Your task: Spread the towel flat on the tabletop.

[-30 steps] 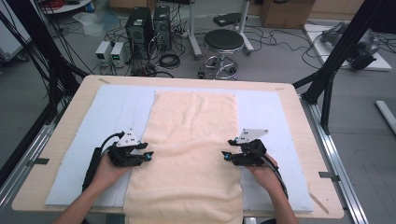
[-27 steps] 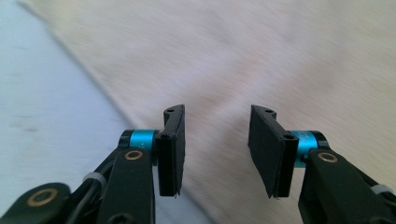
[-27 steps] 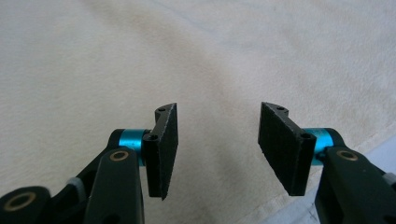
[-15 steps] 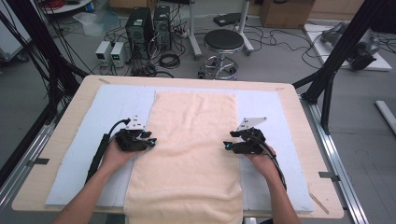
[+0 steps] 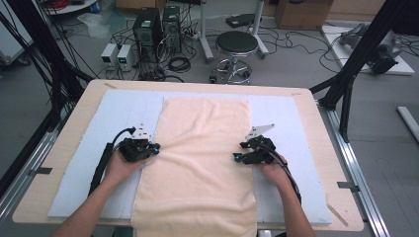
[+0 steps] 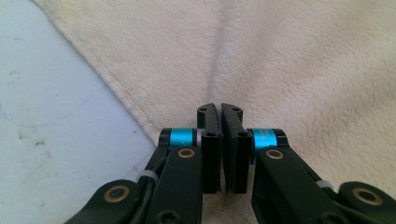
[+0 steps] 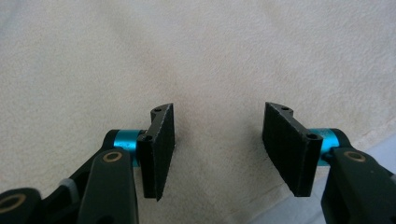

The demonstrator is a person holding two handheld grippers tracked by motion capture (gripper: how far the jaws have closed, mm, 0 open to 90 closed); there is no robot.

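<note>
At the towel's (image 5: 200,163) left long edge, the left gripper (image 5: 154,148) sits with its jaws pressed together over the hem, though whether cloth is caught between them I cannot tell. The towel lies flat down the middle of the desk (image 5: 64,143) on a pale blue mat (image 5: 118,106), its long axis running from far edge to near edge, where it hangs over. At the right long edge, directly opposite and equally near, the right gripper (image 5: 237,158) rests with jaws spread, pointing inward across the towel.

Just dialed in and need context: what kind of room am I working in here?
Most likely a robotics lab or data-collection workshop: computer towers and loose cables on the bare floor beyond the table, a black frame strut, and a stool.
</note>
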